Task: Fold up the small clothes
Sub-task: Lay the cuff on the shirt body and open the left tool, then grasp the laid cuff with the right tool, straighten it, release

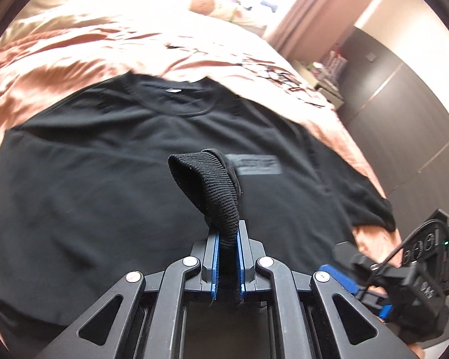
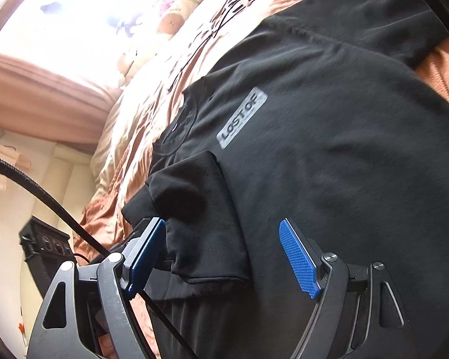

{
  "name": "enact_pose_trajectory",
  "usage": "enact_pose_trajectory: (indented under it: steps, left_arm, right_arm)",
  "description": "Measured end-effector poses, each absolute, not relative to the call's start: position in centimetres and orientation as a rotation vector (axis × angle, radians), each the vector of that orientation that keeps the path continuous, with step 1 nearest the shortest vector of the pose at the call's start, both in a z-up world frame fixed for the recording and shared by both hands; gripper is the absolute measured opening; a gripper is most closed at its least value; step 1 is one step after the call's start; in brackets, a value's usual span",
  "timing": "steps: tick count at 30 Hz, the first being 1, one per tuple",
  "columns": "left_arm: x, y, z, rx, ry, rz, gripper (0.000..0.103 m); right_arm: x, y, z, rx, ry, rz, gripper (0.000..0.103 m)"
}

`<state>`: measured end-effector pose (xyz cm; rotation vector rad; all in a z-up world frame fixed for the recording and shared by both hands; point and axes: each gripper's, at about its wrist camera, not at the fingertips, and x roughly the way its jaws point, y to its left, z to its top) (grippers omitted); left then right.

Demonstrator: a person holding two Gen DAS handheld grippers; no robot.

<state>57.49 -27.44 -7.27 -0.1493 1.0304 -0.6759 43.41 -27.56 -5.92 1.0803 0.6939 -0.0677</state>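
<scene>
Here the left tool [image 1: 227, 239] was clamped on a ribbed black cuff [image 1: 208, 185], its blue pads [image 1: 214, 264] pressed together on the fabric, with the cuff standing up in a loop just ahead of them. Beyond that tool the black sweatshirt [image 1: 104, 155] lay spread on the bed's peach-coloured cover [image 1: 74, 48], collar [image 1: 170, 101] at the far side and a grey label [image 1: 257, 164] just past the cuff. The right tool [image 2: 221, 257] stood with its jaws wide apart and gripped nothing. Between its pads [image 2: 297, 260] lay a folded sleeve [image 2: 200, 218], resting on the body of the sweatshirt and close against the left-hand pad. The grey label sat further ahead of that tool, beside the collar.
</scene>
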Motion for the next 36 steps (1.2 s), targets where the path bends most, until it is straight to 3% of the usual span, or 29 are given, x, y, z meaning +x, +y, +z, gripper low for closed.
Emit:
enact_pose_trajectory:
  steps: [10, 12, 13, 15, 33, 36]
  left_arm:
    - [55.9, -34.3, -6.9, -0.13, 1.046, -0.85, 0.012]
    - [55.7, -35.6, -7.0, -0.086, 1.058, -0.859, 0.031]
    - [55.6, -35.9, -7.1, -0.079, 1.059, -0.865, 0.051]
    - [55.3, -35.7, -6.9, -0.07, 1.033, -0.857, 0.06]
    - [59.2, -20.9, -7.0, -0.095, 1.024, -0.577, 0.06]
    - [59.7, -17.7, -7.1, -0.102, 1.023, -0.525, 0.06]
  right_arm:
    - [40.6, -29.5, -5.4, 1.118, 0.653, -0.148, 0.077]
    - [39.9, -29.9, -5.4, 1.133, 0.642, -0.16, 0.077]
    - [39.6, -30.1, -5.4, 1.137, 0.64, -0.169, 0.077]
    - [39.4, -30.2, -5.3, 1.134, 0.641, -0.177, 0.077]
    - [39.7, -30.7, -8.1, 1.202, 0.75, -0.275, 0.077]
    - [39.7, -30.8, -8.8, 1.257, 0.741, -0.245, 0.066]
